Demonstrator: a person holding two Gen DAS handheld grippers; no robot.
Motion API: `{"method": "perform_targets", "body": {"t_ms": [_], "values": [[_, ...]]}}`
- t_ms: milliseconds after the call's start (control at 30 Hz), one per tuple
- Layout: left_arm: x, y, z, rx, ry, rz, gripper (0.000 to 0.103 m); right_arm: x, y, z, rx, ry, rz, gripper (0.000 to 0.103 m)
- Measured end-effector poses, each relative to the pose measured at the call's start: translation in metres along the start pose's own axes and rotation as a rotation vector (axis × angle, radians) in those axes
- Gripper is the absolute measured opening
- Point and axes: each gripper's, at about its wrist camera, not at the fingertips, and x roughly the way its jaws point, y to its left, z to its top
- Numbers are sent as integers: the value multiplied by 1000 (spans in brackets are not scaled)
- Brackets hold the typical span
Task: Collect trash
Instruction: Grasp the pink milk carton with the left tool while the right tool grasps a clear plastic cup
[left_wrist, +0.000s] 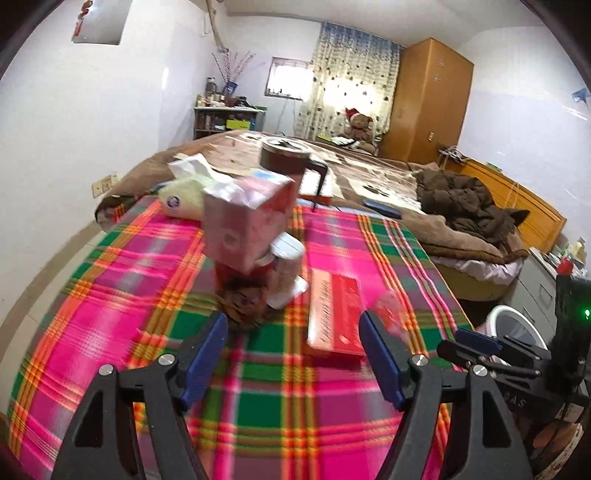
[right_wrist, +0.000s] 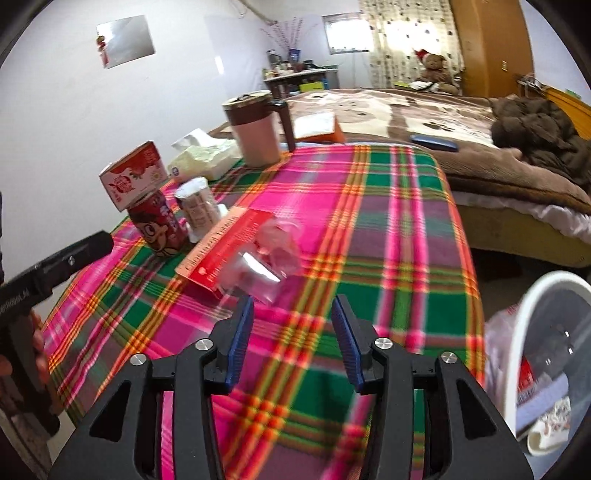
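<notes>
both claws, left claw (left_wrist: 293, 354) and right claw (right_wrist: 291, 341), stand wide and empty over the plaid counter (right_wrist: 388, 221), the crumpled clear wrapper (right_wrist: 273, 254) mid-frame probably next for the white bin (right_wrist: 535, 332), lower right.

Daylight enters through the far window (left_wrist: 286, 75) and the backlit curtain (left_wrist: 347, 88), both overexposed. The room is evenly bright, with soft shadows. Motion blur smears the plaid surface (right_wrist: 388, 229) and near items. Fisheye distortion bends the walls; dark vignetting fills the corners.
</notes>
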Motion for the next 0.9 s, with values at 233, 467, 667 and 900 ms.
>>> {"method": "perform_targets", "body": {"t_ms": [233,467,667,900], "values": [[3,20,23,2,-51,44,77,20,15,9,-78,13,45,52],[13,26,46,26,-93,65,78,34,26,12,-144,44,59,52],[29,26,56,58,-71,66,78,42,28,18,-166,59,57,52],[42,21,59,82,-43,60,78,48,34,19,-190,71,65,52]]}}
